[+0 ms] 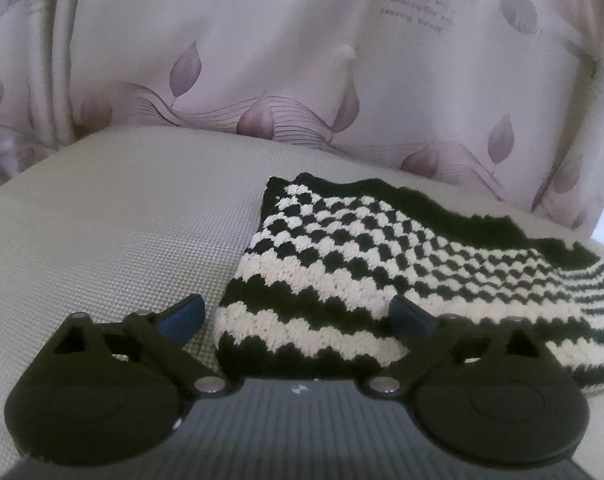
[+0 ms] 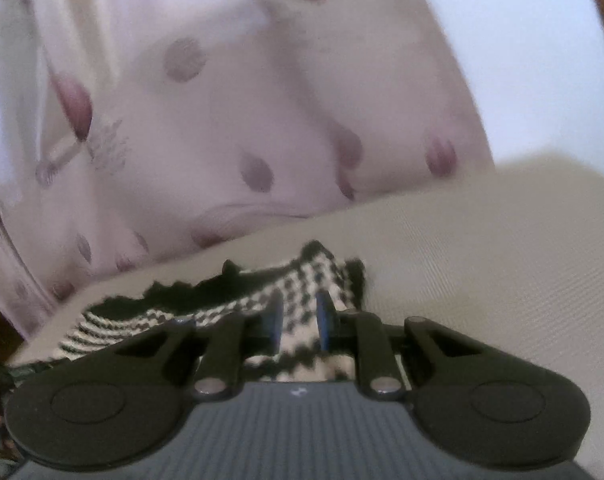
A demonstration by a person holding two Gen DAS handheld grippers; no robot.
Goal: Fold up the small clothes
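A fold appears to be under way. The knit (image 1: pixel 342 264) lies on the beige cushion (image 1: pixel 102 240), near the curtain (image 1: pixel 302 60), its long axis running across the left view, black hem toward the curtain. The left hand-held gripper (image 1: pixel 298 316) is spread wide, released, straddling the knit's near corner. The right hand-held gripper (image 2: pixel 300 318) is nearly clenched over the knit (image 2: pixel 302 280); whether it pinches cloth I cannot tell. Next, the left must close on that corner.

A pale curtain (image 1: pixel 302 80) printed with mauve leaves and lettering hangs right behind the far edge of the beige woven surface (image 1: pixel 122 220).
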